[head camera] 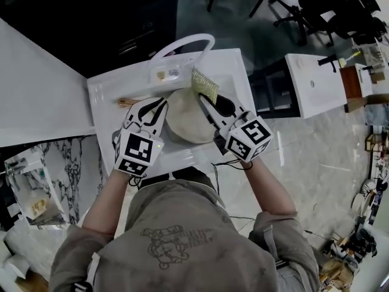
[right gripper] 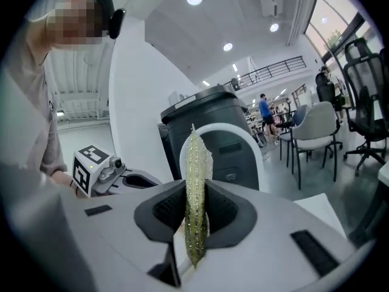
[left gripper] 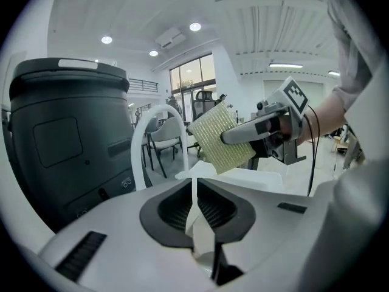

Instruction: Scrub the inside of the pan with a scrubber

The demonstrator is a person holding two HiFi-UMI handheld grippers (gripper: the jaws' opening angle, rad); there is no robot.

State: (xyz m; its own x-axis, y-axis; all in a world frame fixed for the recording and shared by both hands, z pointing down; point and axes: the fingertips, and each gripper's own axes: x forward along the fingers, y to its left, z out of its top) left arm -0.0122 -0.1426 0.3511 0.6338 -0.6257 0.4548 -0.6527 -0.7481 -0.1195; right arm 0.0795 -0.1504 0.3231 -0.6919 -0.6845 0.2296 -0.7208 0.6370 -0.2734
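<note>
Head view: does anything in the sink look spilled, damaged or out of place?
Nothing stands out. The pan is in the sink. The left gripper is shut on its edge, and the right gripper holds the scrubber by its far rim. No spill shows.

Bright, even indoor light from recessed ceiling lamps (left gripper: 195,27) and far windows (left gripper: 193,78); shadows soft; both gripper views bulge, corners black, nearest foreground blurred; head view sharper, dimmer.
</note>
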